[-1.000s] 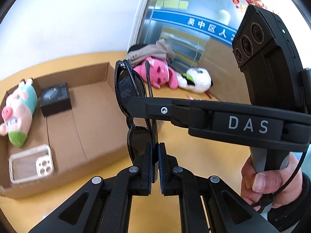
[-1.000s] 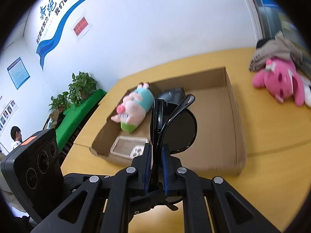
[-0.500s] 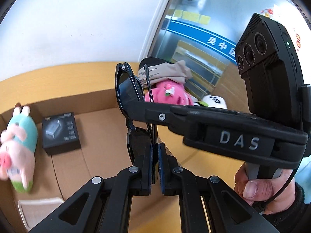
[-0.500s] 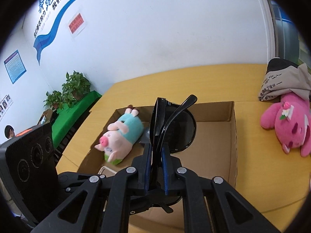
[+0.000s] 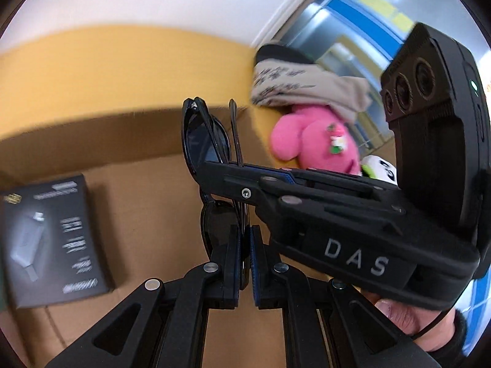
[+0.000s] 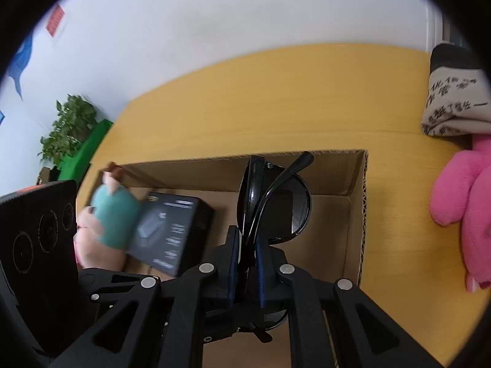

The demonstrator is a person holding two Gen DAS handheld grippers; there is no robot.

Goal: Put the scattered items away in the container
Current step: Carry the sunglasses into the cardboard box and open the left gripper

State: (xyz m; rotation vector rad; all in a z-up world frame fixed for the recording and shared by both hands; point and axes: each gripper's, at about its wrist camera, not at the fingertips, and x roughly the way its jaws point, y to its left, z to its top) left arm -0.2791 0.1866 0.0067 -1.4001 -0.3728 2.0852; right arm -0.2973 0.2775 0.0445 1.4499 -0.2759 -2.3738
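Note:
Both grippers hold one pair of folded black sunglasses (image 5: 204, 141) over the open cardboard box (image 6: 357, 214). My left gripper (image 5: 244, 245) is shut on the lower lens end. My right gripper (image 6: 246, 251) is shut on the sunglasses (image 6: 276, 205) too, and its fingers cross the left wrist view (image 5: 307, 196) from the right. Inside the box lie a black product box (image 5: 52, 239), also in the right wrist view (image 6: 172, 230), and a pink and teal plush pig (image 6: 110, 214).
On the yellow table (image 6: 276, 101) right of the box lie a pink plush toy (image 6: 463, 202), a folded grey printed cloth (image 5: 307, 89) and a white plush (image 5: 379, 168). A white wall stands behind the table.
Both grippers have carried the sunglasses forward and lower over the box. The box floor and the black product box now look much closer, and the phone case has left view.

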